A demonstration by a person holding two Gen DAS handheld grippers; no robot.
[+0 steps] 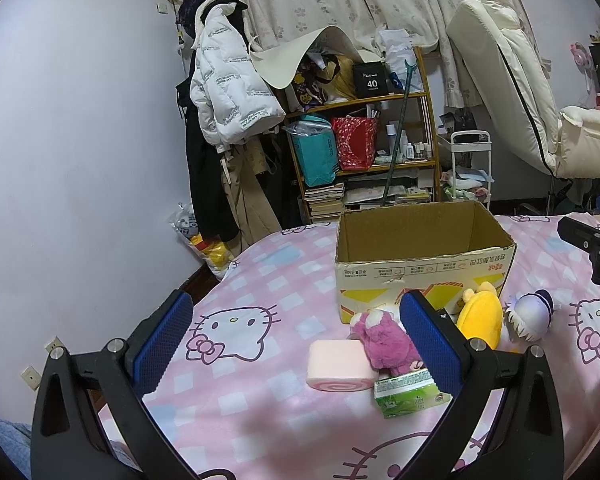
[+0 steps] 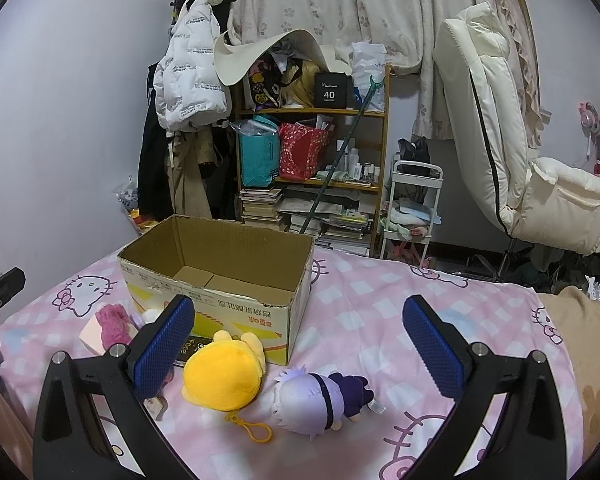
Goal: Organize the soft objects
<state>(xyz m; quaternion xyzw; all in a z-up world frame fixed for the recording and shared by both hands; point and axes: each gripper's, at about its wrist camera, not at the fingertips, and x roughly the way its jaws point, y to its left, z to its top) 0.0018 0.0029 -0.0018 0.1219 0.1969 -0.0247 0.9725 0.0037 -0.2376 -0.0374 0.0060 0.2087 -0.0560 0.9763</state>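
Green tissue pack (image 1: 410, 394) only in left view

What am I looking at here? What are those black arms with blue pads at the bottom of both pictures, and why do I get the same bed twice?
Those are not robot arms. A person holds a two-finger gripper in each hand, with a wide-angle camera on each looking out along its fingers. One picture comes from the left gripper, the other from the right gripper; hence one bed seen from two spots. Both grippers are open and hold nothing.

On the pink bedspread stands an empty cardboard box. In front of it lie soft things: a yellow plush toy, a white-haired doll, a pink plush toy, a pink roll-shaped cushion and a green tissue pack. Nothing is in the box yet.
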